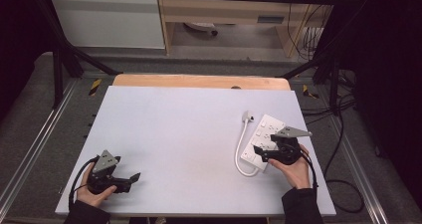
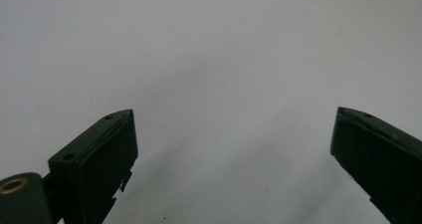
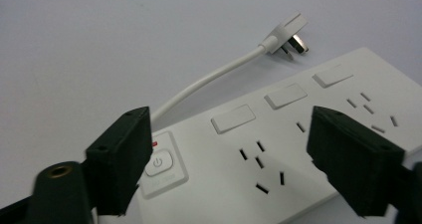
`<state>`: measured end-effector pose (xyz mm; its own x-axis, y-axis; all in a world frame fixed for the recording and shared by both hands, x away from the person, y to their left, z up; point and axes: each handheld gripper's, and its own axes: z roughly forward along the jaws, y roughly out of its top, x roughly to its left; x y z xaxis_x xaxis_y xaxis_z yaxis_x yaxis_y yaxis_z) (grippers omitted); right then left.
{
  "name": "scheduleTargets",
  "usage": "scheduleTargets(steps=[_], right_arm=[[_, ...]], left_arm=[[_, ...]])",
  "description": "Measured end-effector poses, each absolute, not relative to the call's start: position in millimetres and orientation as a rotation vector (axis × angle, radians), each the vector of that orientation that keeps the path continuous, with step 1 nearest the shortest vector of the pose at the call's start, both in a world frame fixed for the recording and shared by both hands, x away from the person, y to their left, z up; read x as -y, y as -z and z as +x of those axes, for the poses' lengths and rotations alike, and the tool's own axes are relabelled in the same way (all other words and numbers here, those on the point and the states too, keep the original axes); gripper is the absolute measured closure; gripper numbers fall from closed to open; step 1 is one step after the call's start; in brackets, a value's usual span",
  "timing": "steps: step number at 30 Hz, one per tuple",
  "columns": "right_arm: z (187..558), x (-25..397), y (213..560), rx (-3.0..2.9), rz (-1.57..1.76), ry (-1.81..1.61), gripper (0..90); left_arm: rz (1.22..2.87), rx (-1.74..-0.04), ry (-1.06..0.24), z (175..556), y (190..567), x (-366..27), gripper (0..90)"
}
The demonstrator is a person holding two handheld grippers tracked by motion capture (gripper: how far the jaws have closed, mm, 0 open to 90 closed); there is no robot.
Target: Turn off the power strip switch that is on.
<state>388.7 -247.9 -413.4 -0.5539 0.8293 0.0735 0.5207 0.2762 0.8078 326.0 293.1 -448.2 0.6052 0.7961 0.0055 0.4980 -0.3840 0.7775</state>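
A white power strip [image 1: 263, 137] lies on the right side of the pale table [image 1: 189, 129]; its short white cable [image 1: 240, 152] loops to a plug [image 1: 247, 116] beside it. My right gripper [image 1: 260, 153] hovers over the strip's near end, open. In the right gripper view its jaws straddle the power strip [image 3: 278, 149], with the power button [image 3: 160, 163] by the left jaw, and the plug [image 3: 288, 37] lies beyond. My left gripper [image 1: 130, 180] rests low at the front left, open, with bare table [image 2: 224, 84] between its jaws.
A wooden board [image 1: 199, 81] edges the table's far side. Black frame posts [image 1: 57, 64] and cables [image 1: 343, 134] stand around the table on the grey floor. Cabinets [image 1: 109, 20] are at the back.
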Motion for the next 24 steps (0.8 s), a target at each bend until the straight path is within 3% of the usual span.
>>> scheduleTargets(steps=[4,10,24], right_arm=[[381,253,415,-2.192,1.234,-1.179,6.1],[368,260,419,-2.212,1.253,-1.168,1.4],[342,274,440,-2.264,1.225,-1.151,0.7]], left_arm=[[2.063,-1.019,-0.492,326,448,-293,4.3],[2.065,-1.019,-0.489,326,449,-293,4.3],[2.073,-1.012,-0.478,326,449,-292,3.9]])
